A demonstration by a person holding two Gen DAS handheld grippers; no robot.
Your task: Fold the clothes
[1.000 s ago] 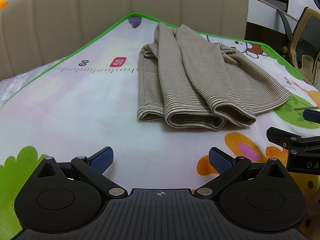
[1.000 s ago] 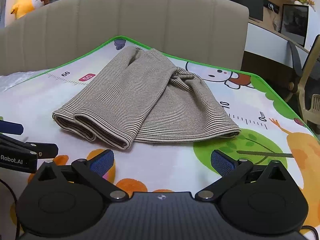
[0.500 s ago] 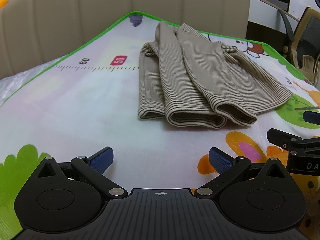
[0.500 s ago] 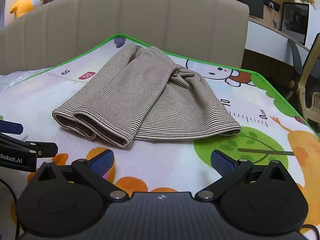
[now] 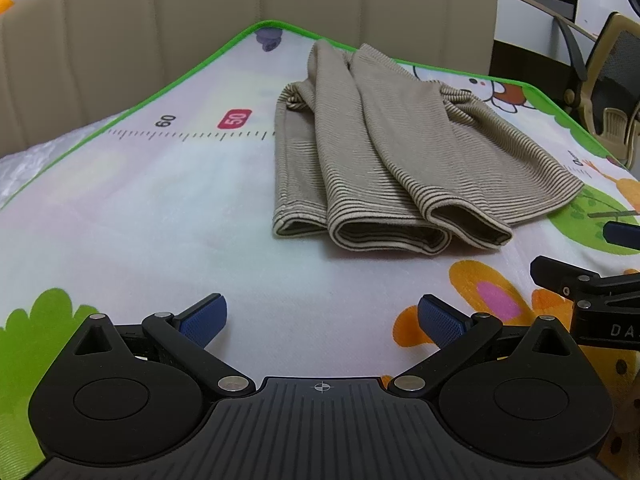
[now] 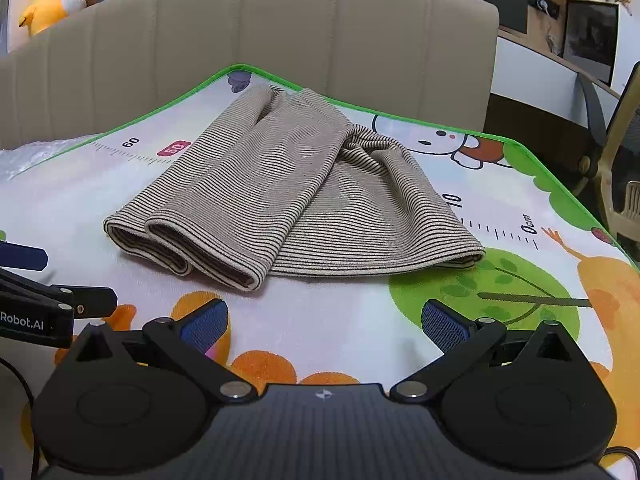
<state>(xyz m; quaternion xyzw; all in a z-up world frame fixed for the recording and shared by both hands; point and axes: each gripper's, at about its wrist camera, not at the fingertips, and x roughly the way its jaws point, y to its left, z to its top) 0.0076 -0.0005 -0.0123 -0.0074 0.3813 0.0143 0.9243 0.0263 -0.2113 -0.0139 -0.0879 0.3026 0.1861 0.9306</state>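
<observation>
Nearest us, the left gripper [image 5: 322, 316] and right gripper [image 6: 324, 320] hang low over the mat [image 5: 140, 208], side by side, both with jaws spread wide and holding nothing. Over the last second almost nothing has moved: we have crept only slightly nearer, and the garment [image 6: 288, 196] lies just as it did. We judge that we are between folds, lining up a grasp, not mid-pull.

The garment sits ahead at mid-mat, well apart from both grippers, its sleeves already laid over the body, cuffs [image 5: 404, 236] towards us. Bare mat lies between us and its near hem, and more open mat to its left. Its far end comes close to the mat's green border, just before the headboard [image 6: 280, 32], so there is little room beyond it.
</observation>
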